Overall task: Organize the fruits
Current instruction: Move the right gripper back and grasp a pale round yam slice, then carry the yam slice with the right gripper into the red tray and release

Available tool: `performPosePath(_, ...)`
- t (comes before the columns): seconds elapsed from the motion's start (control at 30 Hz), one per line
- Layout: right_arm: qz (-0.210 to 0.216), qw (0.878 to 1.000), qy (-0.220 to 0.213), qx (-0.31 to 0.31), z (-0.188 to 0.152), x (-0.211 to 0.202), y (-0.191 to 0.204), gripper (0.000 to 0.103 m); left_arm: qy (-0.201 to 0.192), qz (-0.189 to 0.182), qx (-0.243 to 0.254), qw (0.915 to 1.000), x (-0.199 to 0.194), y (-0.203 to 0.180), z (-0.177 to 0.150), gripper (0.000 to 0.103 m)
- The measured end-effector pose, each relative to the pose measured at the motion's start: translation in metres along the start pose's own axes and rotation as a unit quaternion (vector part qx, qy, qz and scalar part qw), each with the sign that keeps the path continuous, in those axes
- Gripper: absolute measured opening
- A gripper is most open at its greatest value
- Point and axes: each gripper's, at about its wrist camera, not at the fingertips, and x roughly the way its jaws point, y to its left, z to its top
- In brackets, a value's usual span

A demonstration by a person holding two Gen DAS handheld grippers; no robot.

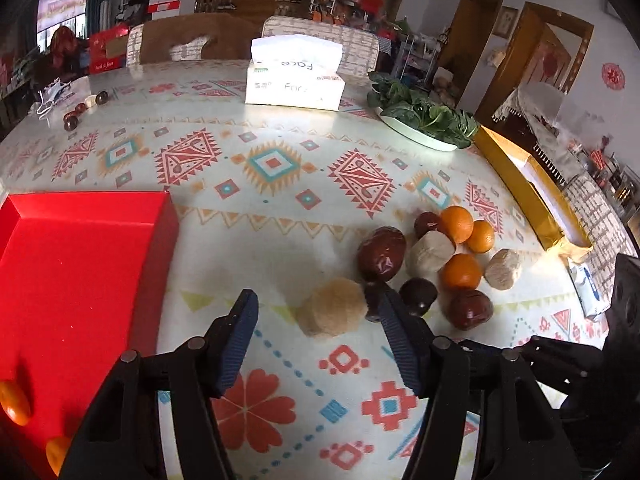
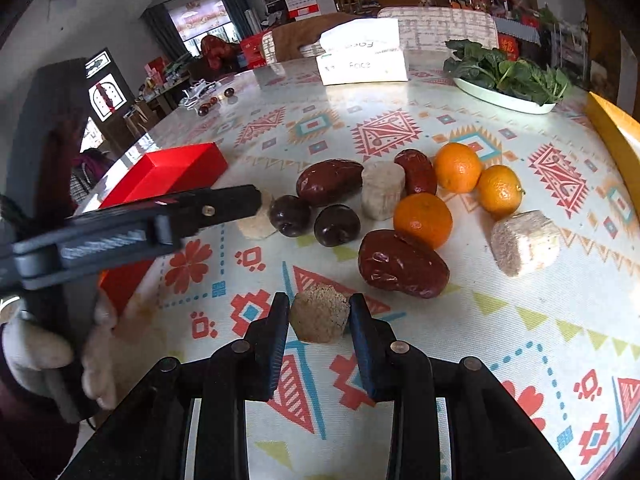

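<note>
A pile of fruit lies on the patterned table: three oranges [image 2: 423,220], red dates [image 2: 402,264], dark plums [image 2: 337,225] and beige cut chunks [image 2: 525,242]. My left gripper [image 1: 316,312] is open around a beige chunk [image 1: 334,307] at the pile's near left edge; it also shows from the side in the right wrist view [image 2: 256,200]. My right gripper [image 2: 319,314] is shut on another beige chunk [image 2: 319,314] just above the table. A red tray [image 1: 80,264] at the left holds two oranges [image 1: 14,402].
A tissue box [image 1: 296,84] stands at the back. A white plate of leafy greens [image 1: 424,114] and a gold box [image 1: 528,188] lie at the right. A few dates [image 1: 72,120] and a face mask [image 1: 52,94] lie at the far left edge.
</note>
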Motion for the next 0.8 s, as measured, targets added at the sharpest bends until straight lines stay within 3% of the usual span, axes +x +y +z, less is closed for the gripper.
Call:
performPosePath(0.1,0.008,1.000,0.001,0.000,0.000,0.000,0.001,0.034,0.012,0.016,-0.010,0.9998,0.007,0.012,0.001,0.056)
performPosePath(0.2,0.011,1.000,0.001,0.003,0.001,0.002,-0.002,0.034,0.015,0.005,-0.031,0.9994,0.007,0.022,0.004,0.051)
performPosePath(0.43,0.013,1.000,0.001,0.005,0.001,0.003,-0.003,0.034,0.008,0.037,0.035,0.9987,0.010,0.001,0.007,0.051)
performPosePath(0.8,0.014,1.000,0.002,0.005,0.001,0.003,-0.004,0.035,0.053,0.036,0.112,0.9917,0.009,-0.009,-0.006,0.051)
